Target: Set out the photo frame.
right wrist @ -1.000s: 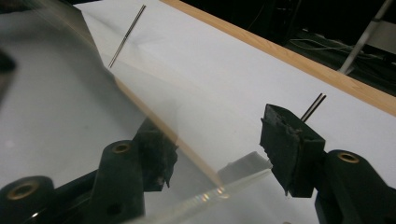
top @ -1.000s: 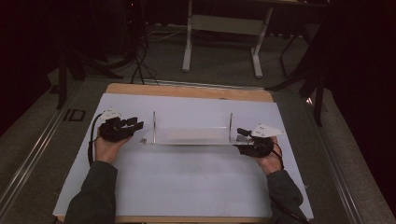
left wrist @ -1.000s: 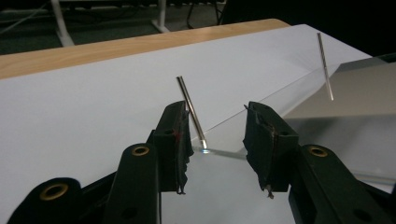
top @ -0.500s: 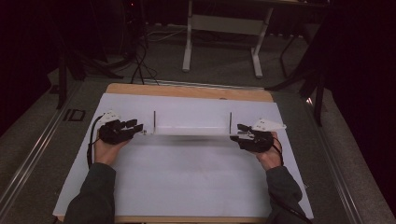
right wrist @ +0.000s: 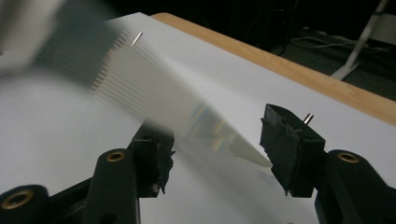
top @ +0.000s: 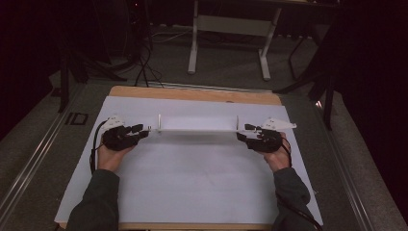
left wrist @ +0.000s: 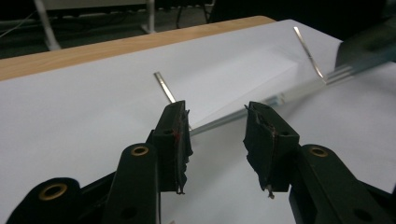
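Observation:
A long white panel (top: 197, 130) spans two thin upright metal posts (top: 159, 121) on the white table cover (top: 192, 183). My left gripper (top: 144, 130) points at its left end and my right gripper (top: 243, 133) at its right end. In the left gripper view the jaws of the left gripper (left wrist: 217, 116) stand apart, and a metal rod (left wrist: 219, 120) runs past the gap without being pinched. In the right gripper view the right gripper (right wrist: 215, 123) is open. A blurred corner of the panel (right wrist: 247, 154) lies between its jaws, close to the right-hand one.
The wooden table edge (top: 192, 94) runs along the far side of the cover. Beyond it stand white frame legs (top: 193, 43), with cables (top: 143, 62) on the dark floor. A metal rail (top: 33, 163) lies left of the table. Dark stands flank both sides.
The white panel looks thinner and sits a little farther up the picture than a second ago. My right gripper has drifted slightly away from the person. The left one has stayed put.

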The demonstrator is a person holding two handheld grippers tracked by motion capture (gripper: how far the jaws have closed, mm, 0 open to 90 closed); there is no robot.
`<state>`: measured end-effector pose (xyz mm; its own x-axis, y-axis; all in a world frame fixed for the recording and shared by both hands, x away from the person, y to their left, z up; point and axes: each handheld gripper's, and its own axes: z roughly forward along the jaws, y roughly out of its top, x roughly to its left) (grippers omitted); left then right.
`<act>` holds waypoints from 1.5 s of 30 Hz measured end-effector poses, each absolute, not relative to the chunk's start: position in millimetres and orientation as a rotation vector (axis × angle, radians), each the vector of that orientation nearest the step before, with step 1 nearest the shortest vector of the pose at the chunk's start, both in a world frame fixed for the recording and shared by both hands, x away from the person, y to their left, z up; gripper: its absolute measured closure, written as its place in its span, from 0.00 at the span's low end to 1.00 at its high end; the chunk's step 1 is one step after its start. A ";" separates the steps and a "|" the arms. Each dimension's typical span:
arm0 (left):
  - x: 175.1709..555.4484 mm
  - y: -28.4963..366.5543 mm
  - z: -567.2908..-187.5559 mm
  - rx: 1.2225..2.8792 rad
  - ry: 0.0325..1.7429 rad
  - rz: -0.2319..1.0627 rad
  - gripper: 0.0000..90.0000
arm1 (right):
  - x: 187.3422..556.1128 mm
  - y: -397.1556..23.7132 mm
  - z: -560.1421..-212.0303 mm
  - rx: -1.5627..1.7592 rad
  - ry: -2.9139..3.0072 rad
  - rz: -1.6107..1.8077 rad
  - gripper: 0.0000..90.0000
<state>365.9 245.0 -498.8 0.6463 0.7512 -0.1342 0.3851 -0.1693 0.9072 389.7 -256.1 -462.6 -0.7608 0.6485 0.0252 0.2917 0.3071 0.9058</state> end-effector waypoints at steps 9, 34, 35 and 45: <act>367.6 230.8 -495.1 1.780 0.839 0.450 0.64 | 394.5 -258.3 -460.6 0.850 2.207 1.473 0.50; 385.4 207.8 -470.9 1.737 0.919 0.558 0.70 | 411.0 -251.6 -453.2 0.978 2.013 1.586 0.53; 385.4 207.8 -470.9 1.737 0.919 0.558 0.70 | 411.0 -251.6 -453.2 0.978 2.013 1.586 0.53; 395.6 206.5 -460.8 1.763 0.921 0.583 0.72 | 419.4 -248.9 -451.2 1.017 1.985 1.585 0.53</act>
